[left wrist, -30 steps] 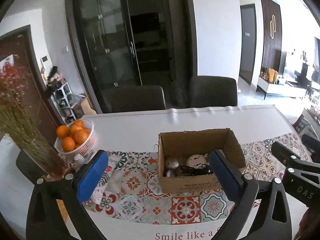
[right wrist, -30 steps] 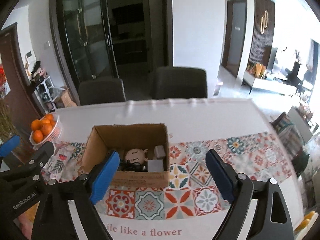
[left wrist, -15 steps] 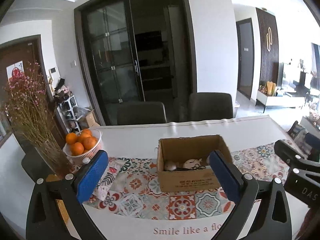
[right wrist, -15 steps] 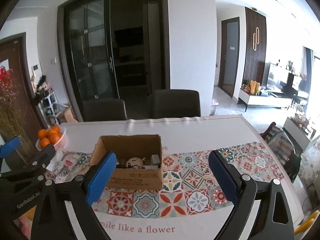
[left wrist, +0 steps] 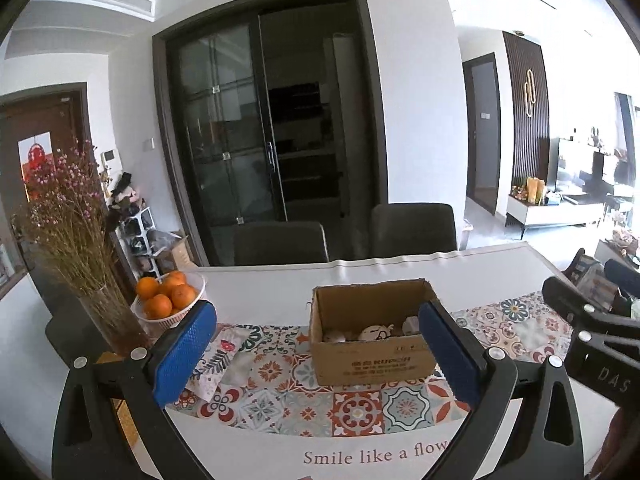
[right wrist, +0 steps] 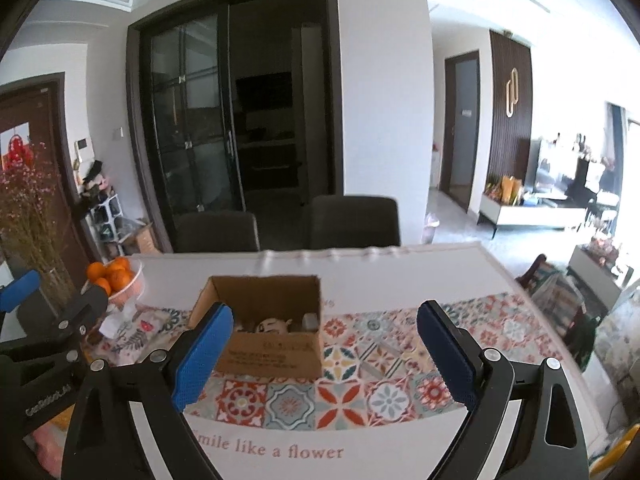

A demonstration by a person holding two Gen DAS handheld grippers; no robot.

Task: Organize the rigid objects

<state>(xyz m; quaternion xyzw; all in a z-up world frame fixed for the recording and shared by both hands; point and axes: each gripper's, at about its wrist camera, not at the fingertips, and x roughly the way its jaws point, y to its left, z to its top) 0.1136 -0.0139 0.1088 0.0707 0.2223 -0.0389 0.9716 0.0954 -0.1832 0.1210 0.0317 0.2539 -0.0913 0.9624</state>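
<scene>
I have both tongs spread wide and holding nothing: the left gripper (left wrist: 316,344) and the right gripper (right wrist: 324,352) hang above the near edge of the table (left wrist: 280,292), well short of anything on it.

The cardboard box (left wrist: 372,356) stands on the patterned runner (left wrist: 360,404) near the middle of the table, its top open. Inside I can make out a pale round piece with a drawn face (right wrist: 274,325), a small grey block (right wrist: 309,320) against the right wall, and some dark tangle I cannot identify. Most of the contents sit below the rim and are hidden from me.

I judge these pieces light and stiff. The round one looks smooth and could slip or roll between flat pads, so I would take it across its widest part. The block offers flat sides and should be the easier hold. The box itself is thin card and probably slides if nudged, so I would come down from above.

A bowl of oranges (left wrist: 168,296) and a vase of dried flowers (left wrist: 76,248) stand at the table's left edge, well apart from the box.
</scene>
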